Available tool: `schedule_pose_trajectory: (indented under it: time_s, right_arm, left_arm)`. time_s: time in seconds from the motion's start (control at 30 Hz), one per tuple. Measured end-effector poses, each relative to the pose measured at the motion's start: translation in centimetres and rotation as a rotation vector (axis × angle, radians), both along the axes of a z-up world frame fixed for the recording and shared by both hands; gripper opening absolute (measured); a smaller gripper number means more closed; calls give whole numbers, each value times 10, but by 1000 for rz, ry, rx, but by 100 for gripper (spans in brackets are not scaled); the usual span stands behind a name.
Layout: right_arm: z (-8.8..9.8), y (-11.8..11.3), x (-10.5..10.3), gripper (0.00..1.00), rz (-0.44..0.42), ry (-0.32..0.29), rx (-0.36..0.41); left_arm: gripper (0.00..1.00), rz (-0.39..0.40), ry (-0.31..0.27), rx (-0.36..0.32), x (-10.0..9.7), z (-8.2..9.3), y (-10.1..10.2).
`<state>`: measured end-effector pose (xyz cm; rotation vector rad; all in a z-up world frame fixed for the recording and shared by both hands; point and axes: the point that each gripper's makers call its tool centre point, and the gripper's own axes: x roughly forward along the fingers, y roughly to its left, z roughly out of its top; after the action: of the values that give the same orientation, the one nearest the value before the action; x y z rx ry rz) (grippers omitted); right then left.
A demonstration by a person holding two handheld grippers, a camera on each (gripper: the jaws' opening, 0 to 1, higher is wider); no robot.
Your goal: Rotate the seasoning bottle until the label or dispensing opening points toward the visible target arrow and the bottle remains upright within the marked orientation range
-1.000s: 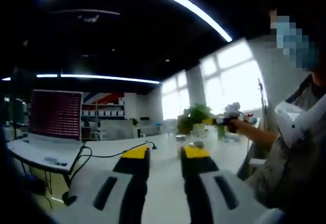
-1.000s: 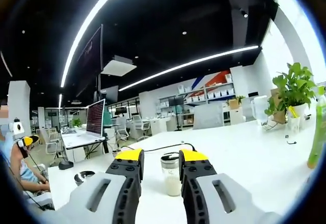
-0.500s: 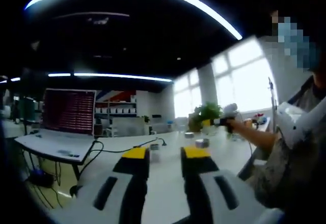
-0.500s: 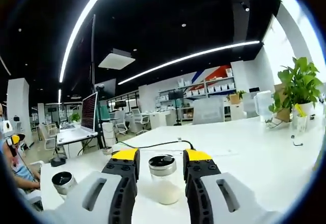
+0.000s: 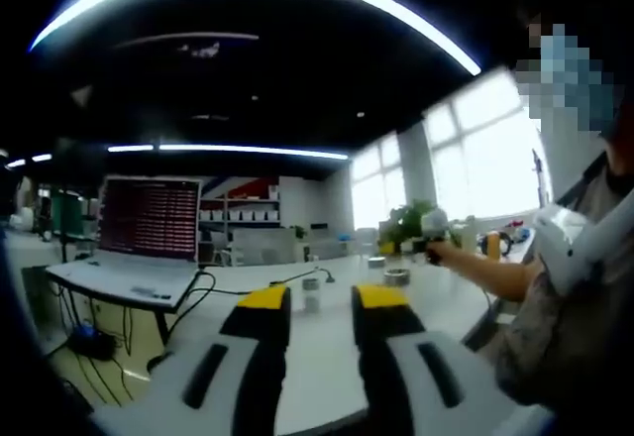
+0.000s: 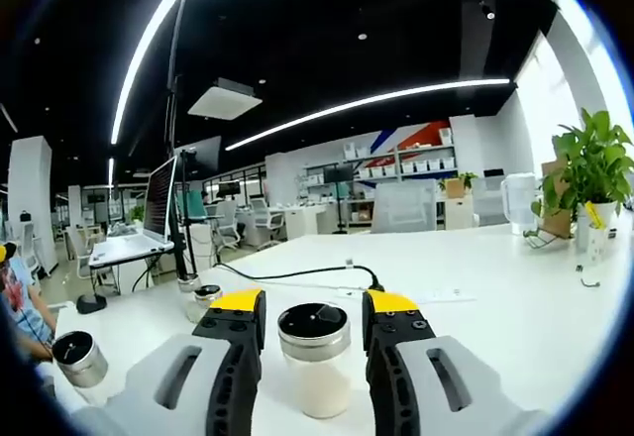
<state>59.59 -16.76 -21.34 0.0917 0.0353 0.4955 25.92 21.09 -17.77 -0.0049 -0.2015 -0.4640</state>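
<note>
Now right tool [image 6: 313, 315] wide, straddling upright seasoning bottle [image 6: 314, 359]; left tool [image 5: 321, 302] wide.

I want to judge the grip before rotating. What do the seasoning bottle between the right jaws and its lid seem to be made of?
The seasoning bottle looks like clear glass or hard plastic: the white filling shows through its smooth wall, and I cannot tell which. Its lid looks like shiny metal, or metal-look plastic, with a silvery reflective band and a dark glossy top. It stands upright between the right gripper jaws.
</note>
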Motion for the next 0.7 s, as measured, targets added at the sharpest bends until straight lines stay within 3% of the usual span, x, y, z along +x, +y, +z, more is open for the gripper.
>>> schedule_pose_trajectory:
  time_s: [0.33, 0.53, 0.7]
  right_arm:
    - [-19, 11, 14, 36, 20, 29, -45]
    - [-25, 20, 17, 52, -10, 43, -90]
    - [-29, 26, 14, 53, -5, 59, -88]
  left_arm:
    - [26, -5, 1, 12, 0, 2, -7]
    - [26, -4, 5, 17, 0, 2, -6]
    - [26, 6, -5, -4, -2, 5, -3]
